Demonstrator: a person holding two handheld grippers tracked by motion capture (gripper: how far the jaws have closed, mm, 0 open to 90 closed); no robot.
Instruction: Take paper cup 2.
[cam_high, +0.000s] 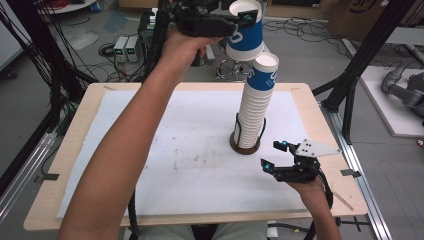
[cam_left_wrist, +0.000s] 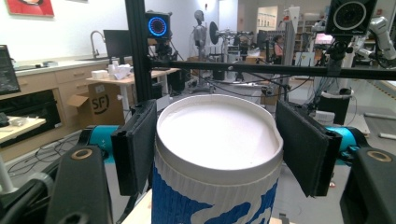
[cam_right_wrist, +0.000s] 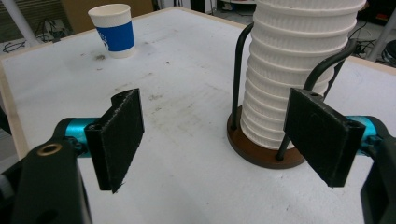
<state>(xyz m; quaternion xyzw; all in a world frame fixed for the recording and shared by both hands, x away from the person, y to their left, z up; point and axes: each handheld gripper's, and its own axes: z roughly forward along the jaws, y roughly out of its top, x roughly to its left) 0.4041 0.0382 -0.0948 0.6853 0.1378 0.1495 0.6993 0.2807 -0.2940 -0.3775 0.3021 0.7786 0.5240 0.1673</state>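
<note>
A blue-and-white paper cup hangs in the air above and just left of the top of a tall stack of like cups. My left gripper is shut on it near the rim. In the left gripper view the cup sits upright between both black pads. The stack stands in a black wire holder with a round brown base. My right gripper rests open just right of the holder; in its own view the right gripper holds nothing.
A single blue-and-white cup stands upright near the far corner of the white mat. The wooden table edge borders the mat. Black frame posts rise at the table's sides.
</note>
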